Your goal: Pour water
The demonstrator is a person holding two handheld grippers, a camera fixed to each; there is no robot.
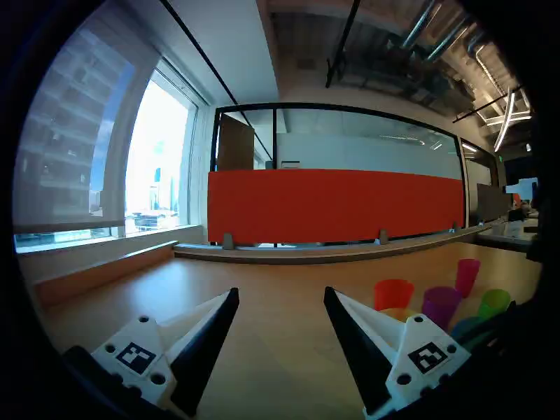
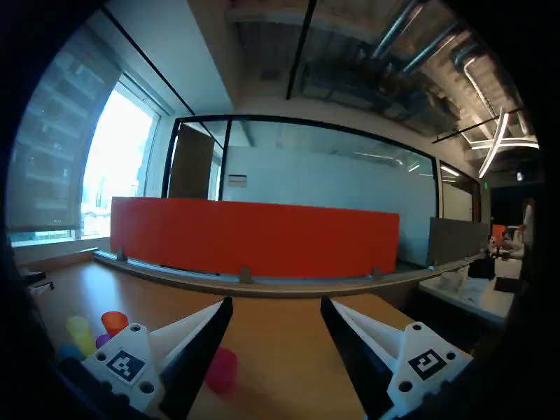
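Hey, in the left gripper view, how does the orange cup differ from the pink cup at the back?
The orange cup looks wide and squat; the pink cup looks narrower and taller. The orange cup stands nearer the camera and further left; the pink cup is farthest back, to the right. Both are translucent, upright and open-topped on the wooden table.

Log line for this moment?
left hand-held gripper: open, empty | right hand-held gripper: open, empty | coloured cups: on table | pouring: not started
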